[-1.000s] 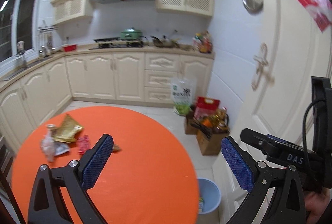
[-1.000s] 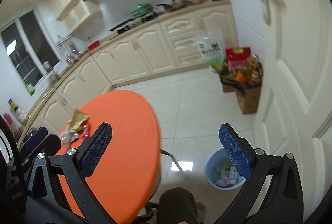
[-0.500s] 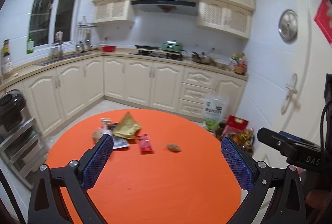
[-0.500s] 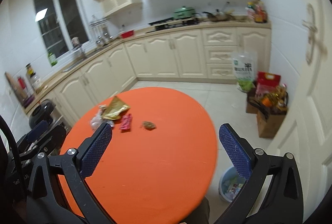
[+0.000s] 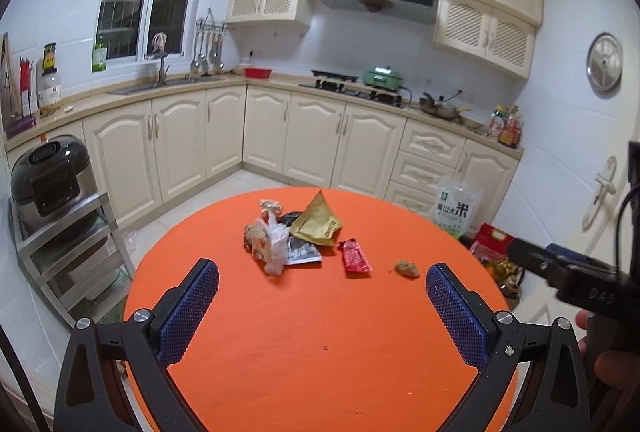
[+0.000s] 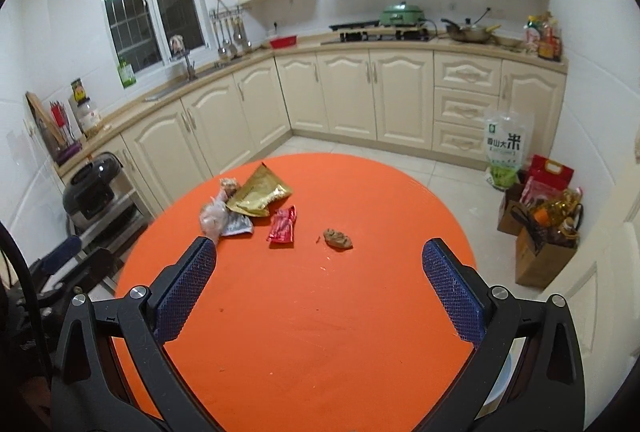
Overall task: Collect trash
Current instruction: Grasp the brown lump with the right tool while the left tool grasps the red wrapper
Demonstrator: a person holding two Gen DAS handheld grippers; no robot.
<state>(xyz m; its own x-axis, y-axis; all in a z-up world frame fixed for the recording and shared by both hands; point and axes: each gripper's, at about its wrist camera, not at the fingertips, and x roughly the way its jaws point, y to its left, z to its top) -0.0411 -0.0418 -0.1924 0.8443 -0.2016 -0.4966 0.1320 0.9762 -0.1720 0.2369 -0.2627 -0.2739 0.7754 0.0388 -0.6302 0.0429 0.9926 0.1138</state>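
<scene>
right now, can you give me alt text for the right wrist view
The open right gripper hovers empty over a round orange table with litter ahead: a gold foil pouch, a red wrapper, a crumpled clear plastic bag and a brown food scrap. Cream kitchen cabinets line the back walls.

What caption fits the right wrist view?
Open right claw hovers over orange table, facing gold wrapper, red packet, brown lump.

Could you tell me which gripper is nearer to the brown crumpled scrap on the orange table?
Right, probably. The brown scrap lies ahead of the open right gripper, roughly centred. From the open left gripper it sits off toward the right finger.
</scene>
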